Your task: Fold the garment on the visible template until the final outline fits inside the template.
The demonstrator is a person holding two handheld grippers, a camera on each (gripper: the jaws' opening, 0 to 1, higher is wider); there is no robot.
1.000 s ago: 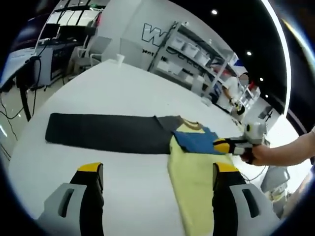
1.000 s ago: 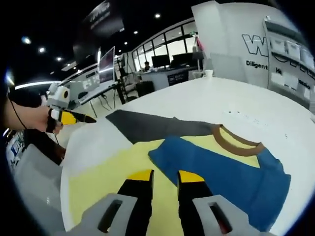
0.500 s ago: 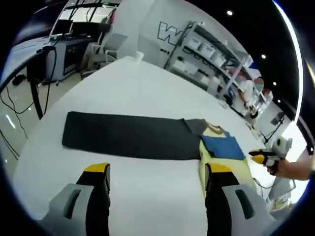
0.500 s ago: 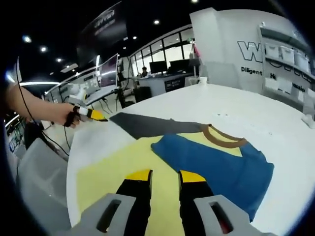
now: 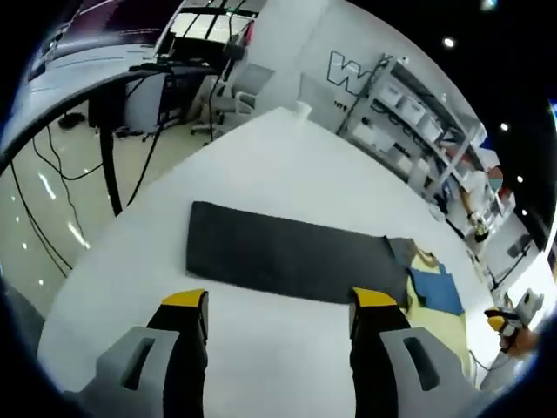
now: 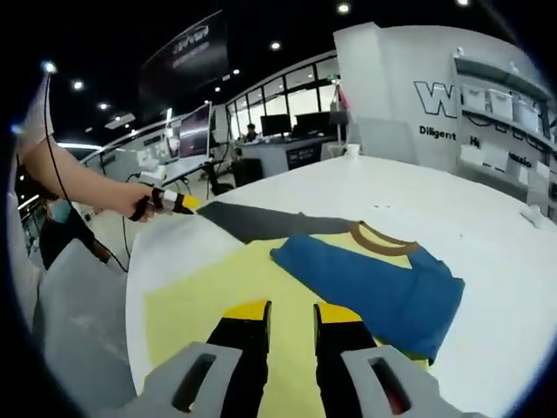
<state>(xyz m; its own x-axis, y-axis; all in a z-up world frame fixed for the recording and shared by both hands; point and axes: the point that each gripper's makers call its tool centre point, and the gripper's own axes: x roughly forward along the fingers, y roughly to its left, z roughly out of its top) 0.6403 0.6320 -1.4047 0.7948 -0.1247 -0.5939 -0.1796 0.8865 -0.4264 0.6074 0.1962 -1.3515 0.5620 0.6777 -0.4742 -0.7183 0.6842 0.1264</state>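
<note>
A yellow garment (image 6: 218,283) with a blue sleeve (image 6: 374,283) folded across it and a brown collar (image 6: 379,239) lies flat on the white table (image 6: 470,209). A long dark grey rectangular sheet (image 5: 287,257) stretches away from the collar. My left gripper (image 5: 278,300) hangs open above bare table, just short of the grey sheet (image 6: 261,222), with the garment (image 5: 439,305) off to its right. My right gripper (image 6: 291,311) hovers over the yellow cloth, jaws shut with nothing seen between them. A hand holds the left gripper (image 6: 170,202) near the sheet's far end. The right gripper (image 5: 505,320) shows small beside the garment.
The table's curved edge (image 5: 113,226) drops to a floor with cables and desks (image 5: 130,87). Shelving with white boxes (image 5: 409,113) stands behind the table. A small white cup (image 5: 302,108) sits at the far edge. Office desks with monitors (image 6: 287,117) lie beyond.
The left gripper has drawn back and to the left, away from the garment, so the grey sheet now lies ahead of it. The right gripper stays shut over the yellow cloth.
</note>
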